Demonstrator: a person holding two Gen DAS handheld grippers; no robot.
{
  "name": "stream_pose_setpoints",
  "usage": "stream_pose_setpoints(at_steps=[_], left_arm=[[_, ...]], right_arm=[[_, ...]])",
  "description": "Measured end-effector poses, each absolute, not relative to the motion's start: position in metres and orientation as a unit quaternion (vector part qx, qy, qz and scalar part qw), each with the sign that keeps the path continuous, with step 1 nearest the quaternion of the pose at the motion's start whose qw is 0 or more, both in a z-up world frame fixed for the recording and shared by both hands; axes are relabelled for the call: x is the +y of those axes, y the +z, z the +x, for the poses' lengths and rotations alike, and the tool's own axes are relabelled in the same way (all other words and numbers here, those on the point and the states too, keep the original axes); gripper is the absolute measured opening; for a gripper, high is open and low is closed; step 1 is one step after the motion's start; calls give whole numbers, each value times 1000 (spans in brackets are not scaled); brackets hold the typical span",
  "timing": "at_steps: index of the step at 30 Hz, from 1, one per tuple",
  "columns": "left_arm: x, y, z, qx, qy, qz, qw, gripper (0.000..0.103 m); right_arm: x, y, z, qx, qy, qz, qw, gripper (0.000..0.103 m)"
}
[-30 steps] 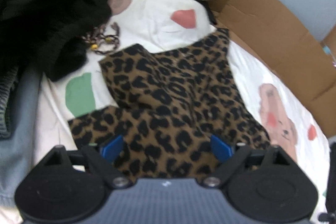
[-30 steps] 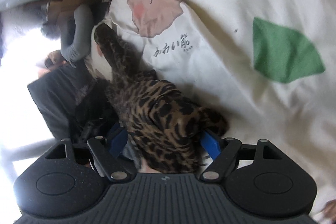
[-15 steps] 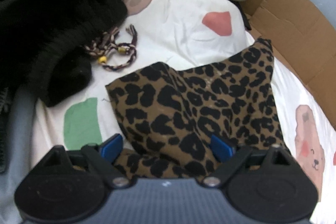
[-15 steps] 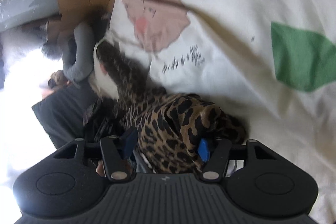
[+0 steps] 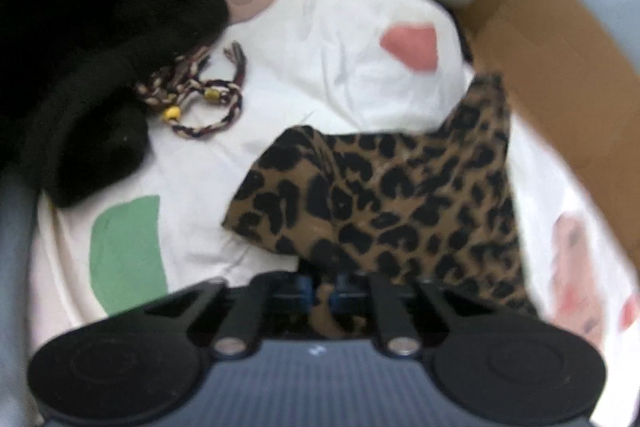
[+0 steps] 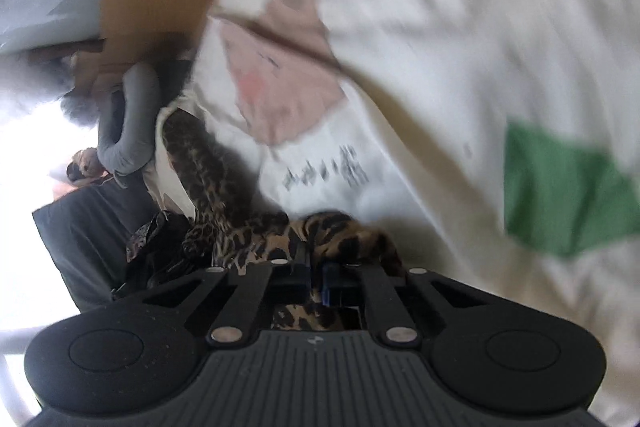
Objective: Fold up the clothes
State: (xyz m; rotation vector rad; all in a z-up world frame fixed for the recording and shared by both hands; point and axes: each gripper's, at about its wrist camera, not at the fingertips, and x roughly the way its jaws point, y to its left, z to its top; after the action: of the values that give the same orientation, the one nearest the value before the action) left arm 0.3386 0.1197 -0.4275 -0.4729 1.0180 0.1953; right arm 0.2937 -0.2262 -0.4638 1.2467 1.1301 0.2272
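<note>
Since the earlier frame both jaws are being closed: the leopard-print garment (image 5: 384, 195) on the bed sheet (image 5: 320, 27) is being pinched by the left hand-held gripper (image 5: 322, 297) and the right hand-held gripper (image 6: 316, 285); soft, light cloth is being taken best at edges

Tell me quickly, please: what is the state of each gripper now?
Left gripper: closed on the leopard-print garment.
Right gripper: closed on the same leopard-print garment.
</note>
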Motion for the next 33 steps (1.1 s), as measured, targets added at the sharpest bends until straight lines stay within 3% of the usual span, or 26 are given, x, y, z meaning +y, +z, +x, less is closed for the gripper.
stream_pose_setpoints(at_steps=[17,33], left_arm=[[141,-358,232,423,82,-328,841,3],[141,-357,105,494,82,-333,799,3]], right_arm=[[-276,-391,322,398,143,541,727,1],[-292,-405,236,484,150,523,686,0]])
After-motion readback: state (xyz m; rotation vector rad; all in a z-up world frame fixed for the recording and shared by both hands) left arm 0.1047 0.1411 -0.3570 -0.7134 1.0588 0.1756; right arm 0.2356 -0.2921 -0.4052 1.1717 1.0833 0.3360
